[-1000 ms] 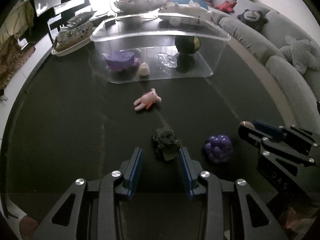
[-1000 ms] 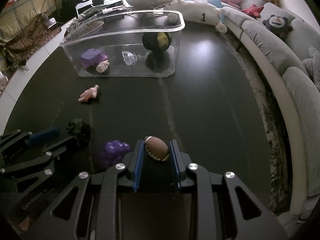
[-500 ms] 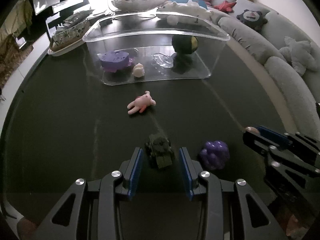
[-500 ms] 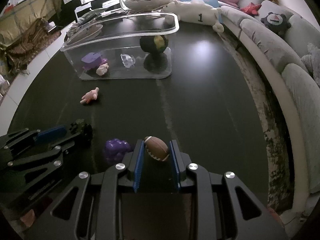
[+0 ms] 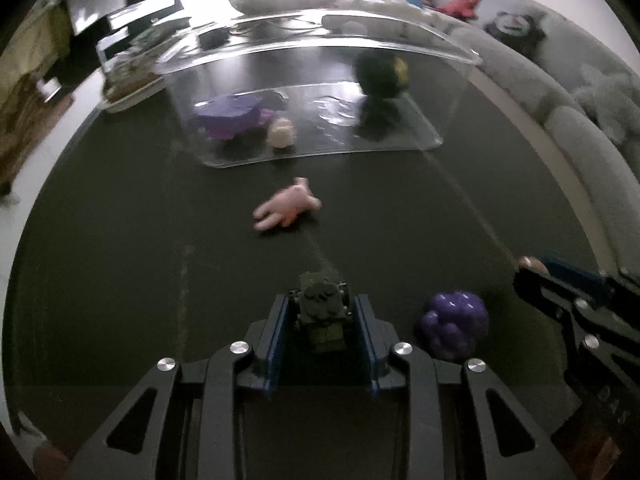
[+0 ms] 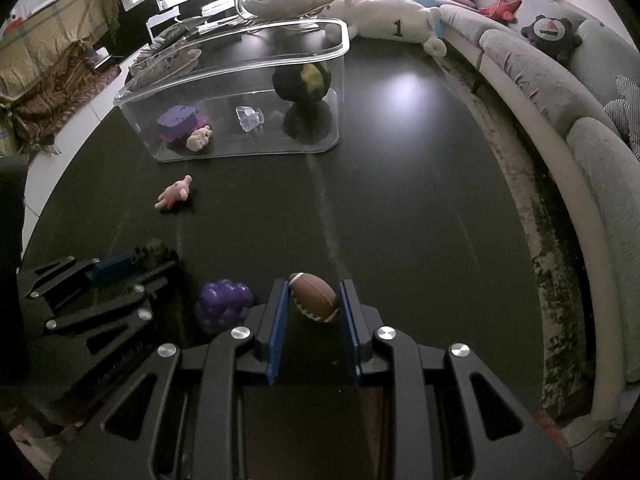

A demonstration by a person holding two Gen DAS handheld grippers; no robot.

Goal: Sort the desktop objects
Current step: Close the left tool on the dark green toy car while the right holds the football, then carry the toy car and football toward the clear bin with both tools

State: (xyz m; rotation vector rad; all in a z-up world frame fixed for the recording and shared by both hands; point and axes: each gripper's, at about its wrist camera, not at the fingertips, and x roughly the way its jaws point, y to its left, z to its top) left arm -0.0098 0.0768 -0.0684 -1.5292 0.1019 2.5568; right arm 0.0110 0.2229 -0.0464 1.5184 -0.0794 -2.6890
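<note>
glossy dark table (image 6: 400, 200); ribbed blue pads (image 6: 277, 320) pinch football (image 6: 314, 297).

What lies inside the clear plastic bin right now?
Inside the clear bin: a purple toy, a small cream figure, a clear trinket and a dark green-yellow ball. Nothing seems covered, though reflections blur details.

The left gripper (image 5: 322, 322) clamps a toy tank (image 5: 323, 312); beside it near the table's front edge, the right gripper (image 6: 314, 300) clamps a toy football (image 6: 313, 297).
</note>
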